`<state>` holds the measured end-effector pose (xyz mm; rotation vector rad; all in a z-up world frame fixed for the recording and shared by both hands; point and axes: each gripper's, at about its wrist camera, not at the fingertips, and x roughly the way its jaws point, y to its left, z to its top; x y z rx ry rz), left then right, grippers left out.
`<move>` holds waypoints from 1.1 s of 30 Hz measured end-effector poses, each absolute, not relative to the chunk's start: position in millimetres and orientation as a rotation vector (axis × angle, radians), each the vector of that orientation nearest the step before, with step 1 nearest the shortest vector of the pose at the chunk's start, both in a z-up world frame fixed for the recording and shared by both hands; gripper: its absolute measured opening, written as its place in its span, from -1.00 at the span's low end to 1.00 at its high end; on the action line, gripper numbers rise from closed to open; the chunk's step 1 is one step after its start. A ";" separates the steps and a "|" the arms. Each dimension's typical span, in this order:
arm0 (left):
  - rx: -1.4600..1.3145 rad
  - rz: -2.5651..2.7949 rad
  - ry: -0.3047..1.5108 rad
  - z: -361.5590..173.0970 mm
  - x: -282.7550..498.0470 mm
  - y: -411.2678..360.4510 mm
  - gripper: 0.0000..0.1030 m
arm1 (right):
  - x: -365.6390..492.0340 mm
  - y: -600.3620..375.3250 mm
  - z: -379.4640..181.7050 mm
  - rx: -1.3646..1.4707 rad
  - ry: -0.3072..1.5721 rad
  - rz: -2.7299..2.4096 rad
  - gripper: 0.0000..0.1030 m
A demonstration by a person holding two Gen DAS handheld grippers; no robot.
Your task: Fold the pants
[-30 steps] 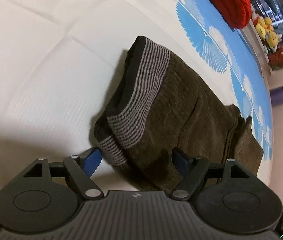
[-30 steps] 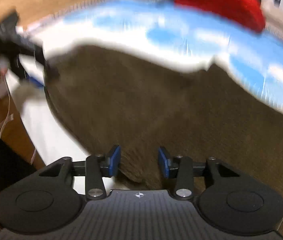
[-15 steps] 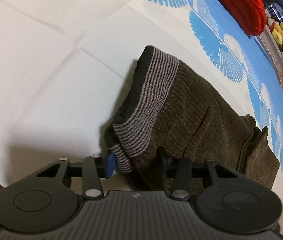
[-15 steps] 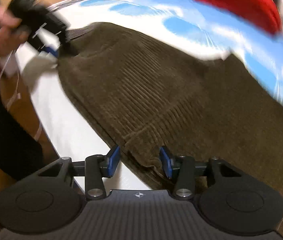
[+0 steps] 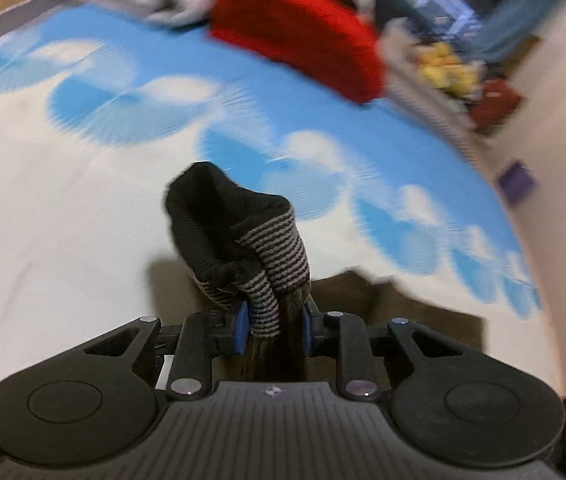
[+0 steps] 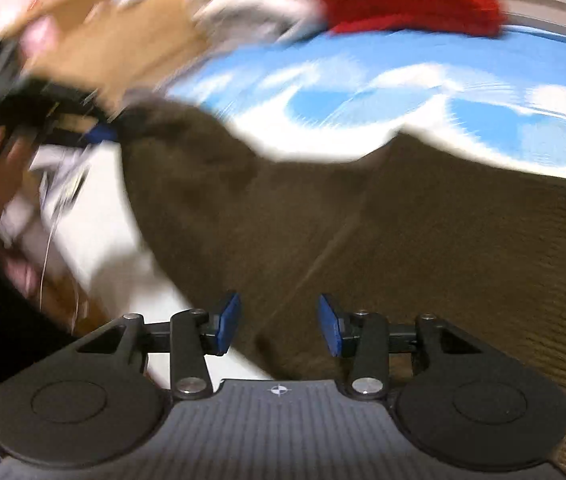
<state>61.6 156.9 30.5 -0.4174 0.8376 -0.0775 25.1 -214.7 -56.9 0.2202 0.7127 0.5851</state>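
On the bed, over a white sheet with blue fan-shaped prints [image 5: 323,120], we see the brown corduroy pants [image 6: 403,240] spread flat, while their grey-and-black striped elastic waistband [image 5: 271,256] is bunched and lifted above the sheet. Our left claw [image 5: 273,322] has closed its blue pads on that waistband, the fabric squeezed between them and rising up past the fingertips. Our right claw [image 6: 279,324] stands about half open with nothing pinched; brown cloth lies under and between its blue pads, though we cannot tell whether they touch it. From the right wrist, the left claw shows only as a dark smear at the pants' far corner. A red knitted item [image 5: 299,36] lies at the sheet's far edge. Both views are motion-blurred, so the cluttered background stays unreadable.
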 end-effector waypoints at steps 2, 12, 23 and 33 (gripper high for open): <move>-0.397 -0.156 0.798 43.2 67.2 123.8 -0.50 | 25.4 -243.7 -54.7 0.319 0.679 0.502 -0.12; -0.162 -0.789 0.617 72.2 70.5 -130.7 -1.00 | -19.8 -370.0 -80.0 0.540 0.583 0.024 -0.10; -0.228 -0.485 0.847 26.4 131.3 -95.1 -0.84 | -23.8 -409.0 -103.9 0.750 0.595 0.066 0.25; -0.192 -0.305 0.939 2.4 134.0 1.8 -0.84 | 61.9 -352.9 -103.2 0.824 0.684 0.158 0.57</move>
